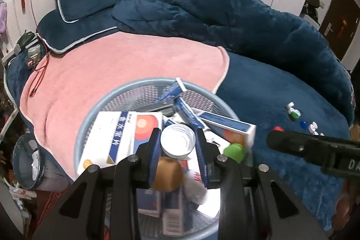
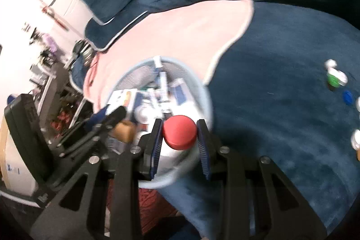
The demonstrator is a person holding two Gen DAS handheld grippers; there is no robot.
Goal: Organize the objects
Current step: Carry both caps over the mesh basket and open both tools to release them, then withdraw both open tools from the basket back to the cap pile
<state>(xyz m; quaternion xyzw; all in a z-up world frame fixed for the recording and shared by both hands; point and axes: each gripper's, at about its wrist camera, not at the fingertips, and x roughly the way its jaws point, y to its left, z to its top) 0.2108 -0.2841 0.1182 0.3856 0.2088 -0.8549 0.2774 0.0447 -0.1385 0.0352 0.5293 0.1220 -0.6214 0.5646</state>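
We hover our left gripper (image 1: 178,142) over the pale blue mesh basket (image 1: 94,111) on the bed, jaws parted, a white plastic cap (image 1: 178,142) and a tan cylindrical cap (image 1: 167,173) between them; whether either is falling or lying inside, we cannot tell. Our right gripper (image 2: 180,135) closes on a red round cap (image 2: 179,132), carried above the basket rim, likely for dropping in. More small loose caps (image 1: 294,114) wait on the blue blanket (image 1: 281,87), well apart.
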